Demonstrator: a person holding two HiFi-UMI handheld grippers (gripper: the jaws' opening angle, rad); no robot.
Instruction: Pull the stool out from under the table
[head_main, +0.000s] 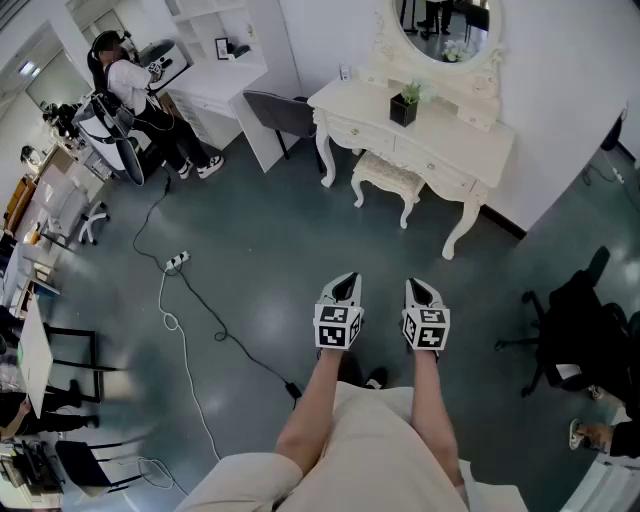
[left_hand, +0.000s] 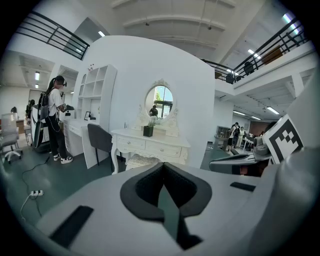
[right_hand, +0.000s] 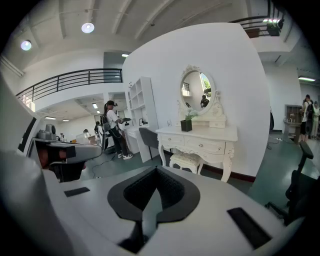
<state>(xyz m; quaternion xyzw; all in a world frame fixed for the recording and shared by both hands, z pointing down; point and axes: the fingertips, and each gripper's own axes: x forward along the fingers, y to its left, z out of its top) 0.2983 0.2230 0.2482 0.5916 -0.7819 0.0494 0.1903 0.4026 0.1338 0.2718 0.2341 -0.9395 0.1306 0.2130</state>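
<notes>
A cream stool (head_main: 388, 178) with carved legs stands tucked under the front of a white dressing table (head_main: 440, 135), well ahead of me. The stool also shows in the left gripper view (left_hand: 141, 161) and the right gripper view (right_hand: 185, 160). My left gripper (head_main: 347, 283) and right gripper (head_main: 416, 288) hover side by side over the floor, some way short of the stool. Both are shut with nothing between the jaws.
A potted plant (head_main: 405, 104) and an oval mirror (head_main: 447, 28) sit on the table. A grey chair (head_main: 281, 112) stands at a white desk to the left, near a person (head_main: 135, 85). A power strip (head_main: 177, 261) and cable lie on the floor; a black office chair (head_main: 580, 320) is at right.
</notes>
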